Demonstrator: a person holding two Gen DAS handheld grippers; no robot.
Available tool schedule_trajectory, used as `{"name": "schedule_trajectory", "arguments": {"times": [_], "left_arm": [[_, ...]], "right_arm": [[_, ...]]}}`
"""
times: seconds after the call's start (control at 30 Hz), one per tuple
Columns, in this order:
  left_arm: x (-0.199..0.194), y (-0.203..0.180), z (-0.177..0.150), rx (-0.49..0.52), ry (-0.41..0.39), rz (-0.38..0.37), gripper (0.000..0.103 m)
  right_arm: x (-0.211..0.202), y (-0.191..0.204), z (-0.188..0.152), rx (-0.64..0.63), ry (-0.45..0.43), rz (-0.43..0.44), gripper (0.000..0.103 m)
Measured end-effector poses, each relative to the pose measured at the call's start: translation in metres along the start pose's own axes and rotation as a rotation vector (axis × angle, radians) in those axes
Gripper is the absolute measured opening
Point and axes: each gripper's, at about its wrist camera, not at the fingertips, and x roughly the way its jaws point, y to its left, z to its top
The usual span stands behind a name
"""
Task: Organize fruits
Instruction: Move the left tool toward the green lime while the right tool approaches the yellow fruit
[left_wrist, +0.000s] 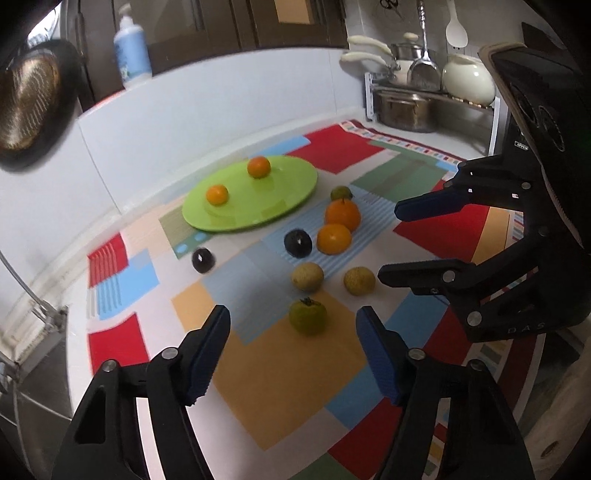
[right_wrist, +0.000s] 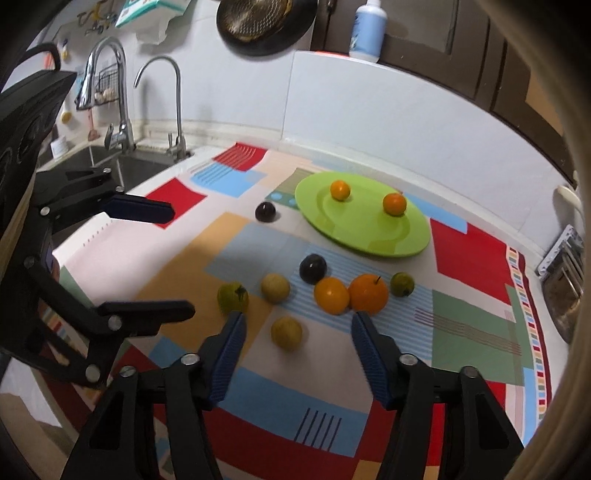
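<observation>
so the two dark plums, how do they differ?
Position: one plum lies alone on the mat near the green plate's sink-side rim; the other plum sits in the fruit cluster, right beside an orange.
Size: the cluster plum looks slightly bigger, though it is nearer the camera.
Shared: both dark purple, round, off the plate, ungripped.

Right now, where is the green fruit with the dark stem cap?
The green fruit lies on the patchwork cloth between the open left tongs, nearest that camera; two pale yellow fruits sit just beyond it.
</observation>
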Motion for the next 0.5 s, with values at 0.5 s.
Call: {"name": "schedule_trajectory", "arguments": {"times": [0.5], "left_arm": [[0.041, 0.006, -0.004, -0.057, 0.088, -0.100, 0.047]], "right_arm": [[0.045, -0.001, -0.011, 0.055, 0.101, 0.091, 0.037]]}}
